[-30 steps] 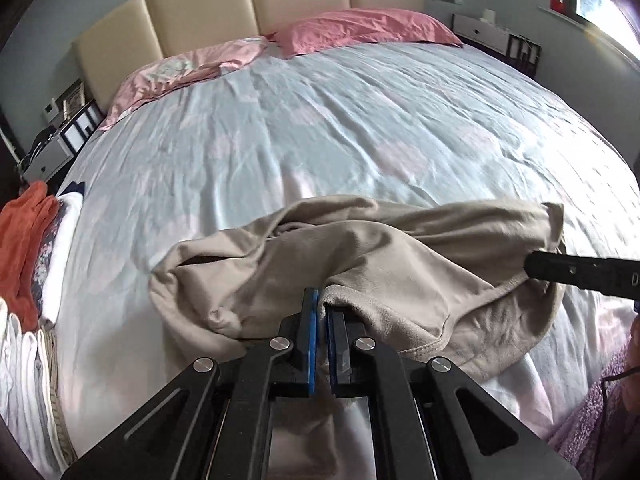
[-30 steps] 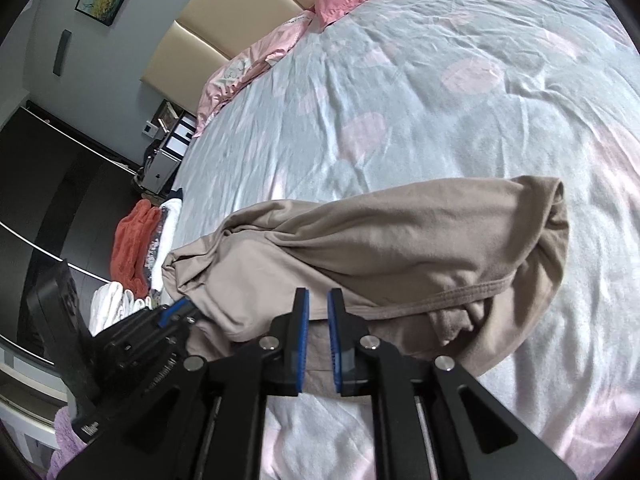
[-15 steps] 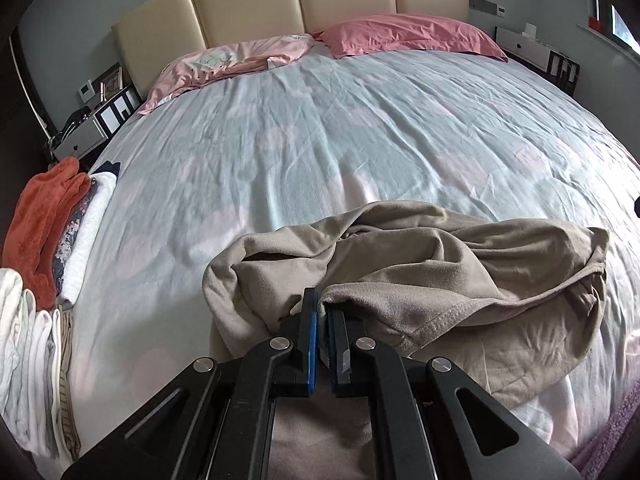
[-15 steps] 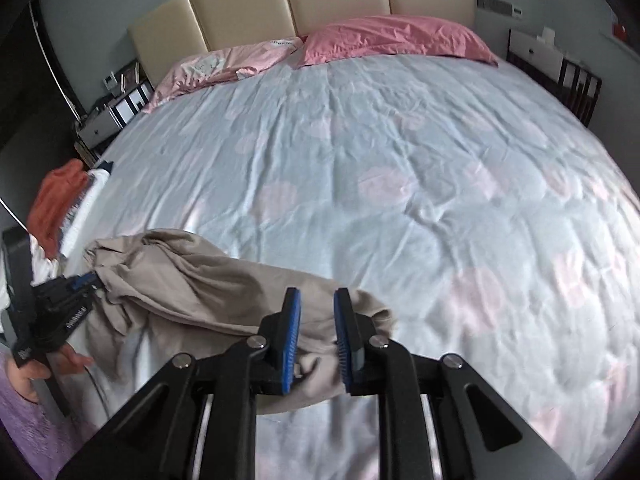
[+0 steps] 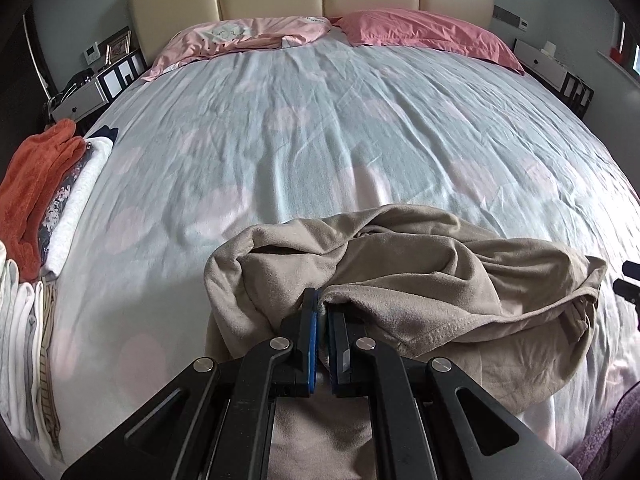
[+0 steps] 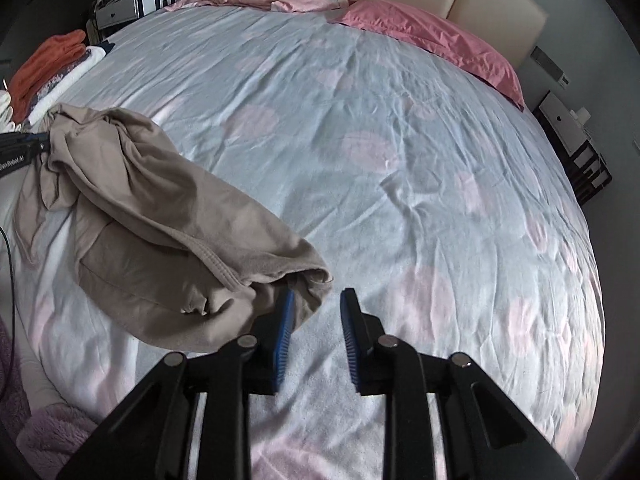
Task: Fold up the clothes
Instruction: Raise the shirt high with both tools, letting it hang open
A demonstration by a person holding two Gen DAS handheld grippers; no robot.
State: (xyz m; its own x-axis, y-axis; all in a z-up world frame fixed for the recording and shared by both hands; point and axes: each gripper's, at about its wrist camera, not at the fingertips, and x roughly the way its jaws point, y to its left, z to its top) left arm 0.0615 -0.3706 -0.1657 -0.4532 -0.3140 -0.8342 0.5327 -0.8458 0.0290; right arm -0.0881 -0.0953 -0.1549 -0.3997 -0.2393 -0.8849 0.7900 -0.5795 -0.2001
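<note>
From the left wrist, we saw our left gripper (image 5: 322, 312) with jaws pinching an edge of the beige garment (image 5: 420, 280), anchoring it on the bed (image 5: 320, 140). From the right wrist, our right gripper (image 6: 316, 320) stood with jaws spread beside the garment's far end, judged ready to take it.

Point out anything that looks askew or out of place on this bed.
The beige garment lies bunched and twisted near the bed's foot, unfolded. Left gripper pinches one end; right gripper is open beside the other.
</note>
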